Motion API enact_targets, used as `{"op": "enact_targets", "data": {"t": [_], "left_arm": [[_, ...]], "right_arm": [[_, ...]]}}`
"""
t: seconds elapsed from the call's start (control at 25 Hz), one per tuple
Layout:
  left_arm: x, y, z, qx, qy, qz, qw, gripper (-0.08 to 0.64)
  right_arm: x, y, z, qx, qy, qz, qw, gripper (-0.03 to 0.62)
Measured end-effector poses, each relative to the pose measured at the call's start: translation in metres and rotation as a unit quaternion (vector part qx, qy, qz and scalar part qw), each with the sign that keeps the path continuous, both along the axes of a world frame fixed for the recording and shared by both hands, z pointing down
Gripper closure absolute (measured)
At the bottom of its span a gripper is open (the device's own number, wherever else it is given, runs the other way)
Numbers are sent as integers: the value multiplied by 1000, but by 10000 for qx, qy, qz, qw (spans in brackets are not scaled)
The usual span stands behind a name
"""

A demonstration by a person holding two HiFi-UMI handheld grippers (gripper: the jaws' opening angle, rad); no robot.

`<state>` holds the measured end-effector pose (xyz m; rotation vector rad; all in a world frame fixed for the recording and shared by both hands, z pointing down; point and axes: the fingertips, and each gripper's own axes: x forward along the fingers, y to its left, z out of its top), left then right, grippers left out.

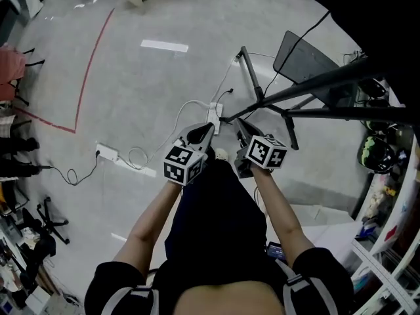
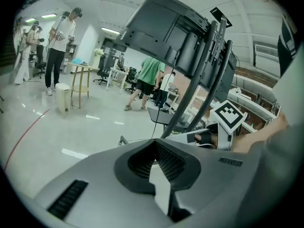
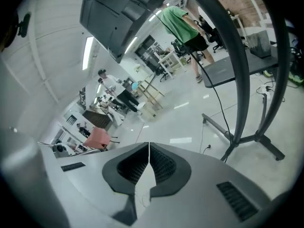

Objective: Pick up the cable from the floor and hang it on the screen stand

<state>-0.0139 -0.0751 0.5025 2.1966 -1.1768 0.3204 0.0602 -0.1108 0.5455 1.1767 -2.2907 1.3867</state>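
- grey concrete floor fills the head view, with a red line at the upper left; other people stand far back at the left of the left gripper view.
- cable: a white lead lies in loose loops on the floor at the centre of the head view, just beyond both tongs. it runs off toward a power strip at left centre. several leads lie there, and i cannot be sure which one is meant. nothing is lifting any of them.
- stand: its dark arms reach in from the right of the head view. its screen fills the top of the left gripper view.
- left tongs: closed, pads together, nothing between them.
- right tongs: likewise closed to a thin seam, and empty.
- both are held side by side at centre frame, up off the floor, and they aim more at the stand than down at the cable.
- step, as i judge it: the very start. the pickup is not yet made and the hanging is all left to do.
- the next move calls for lowering one tongs to the floor, spreading it wide, and setting it across a raised loop of cable before closing. the lead is thin and the floor hard, so the tips likely need to come right down or they will close over nothing.
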Motion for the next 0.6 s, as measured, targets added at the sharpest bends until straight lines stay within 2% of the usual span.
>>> {"op": "enact_targets", "data": {"t": [0.12,0.48,0.6], "left_arm": [[-1,-16,18,-3,-78,212,9997,552],[11,-47,55,-201,185,245,9993,552],[15,-48,69,-254,138,456,9985,552]], "right_arm": [[-1,-19,14,-18,137,119,9998,568],[10,-50,47,-217,208,613,9977,568],[9,-52,64,-318,203,682,9970,568]]}}
